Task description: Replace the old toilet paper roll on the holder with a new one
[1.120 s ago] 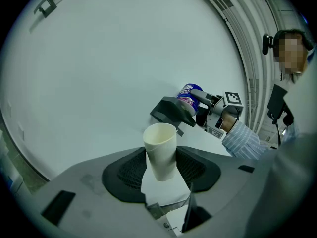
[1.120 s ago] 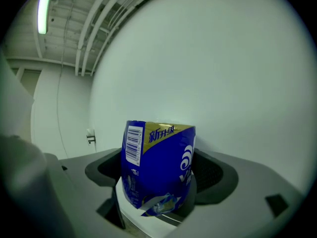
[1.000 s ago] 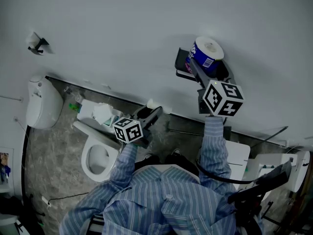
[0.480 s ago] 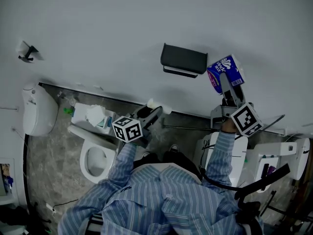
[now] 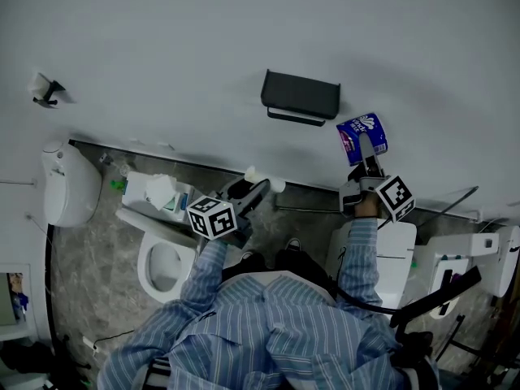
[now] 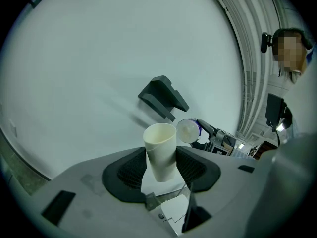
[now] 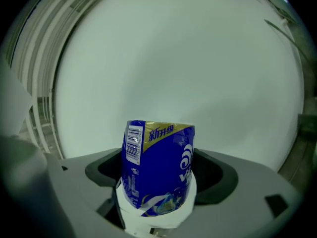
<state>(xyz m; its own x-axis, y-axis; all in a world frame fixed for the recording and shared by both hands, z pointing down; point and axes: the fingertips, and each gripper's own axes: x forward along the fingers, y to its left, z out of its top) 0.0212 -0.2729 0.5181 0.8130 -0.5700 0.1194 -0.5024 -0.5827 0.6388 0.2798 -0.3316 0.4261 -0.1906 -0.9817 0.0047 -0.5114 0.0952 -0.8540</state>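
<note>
The black wall holder hangs bare, also seen as a dark bracket in the left gripper view. My right gripper is shut on a new roll in blue wrapper, held below and to the right of the holder. In the right gripper view the blue roll fills the space between the jaws of my right gripper. My left gripper is lower left of the holder, shut on a cream cardboard tube that stands upright between the pads. The new roll shows just behind that tube.
A white toilet with a tissue pack on its tank is at lower left. A white bin and a small wall hook lie further left. White fixtures stand at lower right. The wall around the holder is plain.
My right gripper has carried the wrapped roll down and right, away from the holder, rolling as it went. The left gripper with the tube has hardly shifted.
</note>
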